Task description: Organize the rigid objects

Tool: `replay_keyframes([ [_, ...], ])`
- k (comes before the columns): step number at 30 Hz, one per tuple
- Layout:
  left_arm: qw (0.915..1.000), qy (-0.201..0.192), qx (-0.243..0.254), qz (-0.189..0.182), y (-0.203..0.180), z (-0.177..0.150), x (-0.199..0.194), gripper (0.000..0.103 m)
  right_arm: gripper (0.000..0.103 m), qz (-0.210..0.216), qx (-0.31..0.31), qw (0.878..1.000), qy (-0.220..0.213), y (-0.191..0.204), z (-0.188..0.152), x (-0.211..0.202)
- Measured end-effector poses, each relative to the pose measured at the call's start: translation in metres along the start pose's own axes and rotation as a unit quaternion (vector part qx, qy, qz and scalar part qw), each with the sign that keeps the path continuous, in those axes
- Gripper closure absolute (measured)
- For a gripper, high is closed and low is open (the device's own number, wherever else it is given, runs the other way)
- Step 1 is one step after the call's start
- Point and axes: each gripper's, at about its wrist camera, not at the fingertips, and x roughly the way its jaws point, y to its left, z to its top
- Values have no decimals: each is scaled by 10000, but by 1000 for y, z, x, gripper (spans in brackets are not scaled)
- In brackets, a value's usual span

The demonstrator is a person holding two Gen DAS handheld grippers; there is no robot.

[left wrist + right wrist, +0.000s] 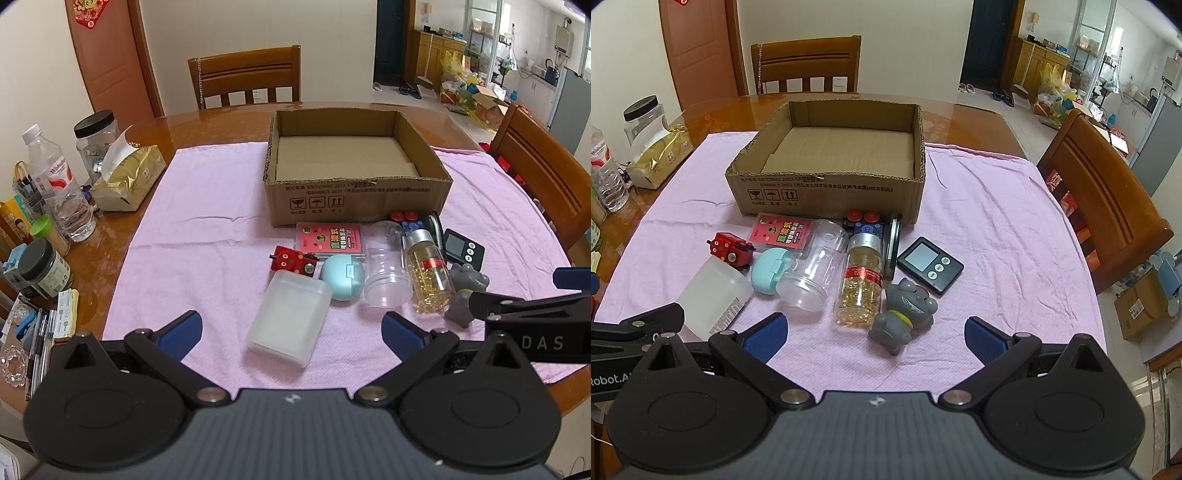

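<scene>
- Since the frosted white plastic box lies straight ahead of my left gripper, long axis running away toward the open brown cardboard carton, that hand is nearer.
- Both my grippers are spread, holding nothing; my right gripper faces the grey rubber shark toy.
- Everything sits at the pink cloth's near edge.

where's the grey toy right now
The grey toy lies on the pink cloth, nearest the right gripper, between the pill bottle and the timer.

Open cardboard box upright on cloth; small objects clustered just before it
</scene>
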Motion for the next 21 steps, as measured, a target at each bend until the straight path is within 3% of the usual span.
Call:
replay_keyframes([
  [21, 10000, -2, 1, -32, 3, 1, 2, 1, 0, -24, -12, 10000, -7, 2, 2, 1],
])
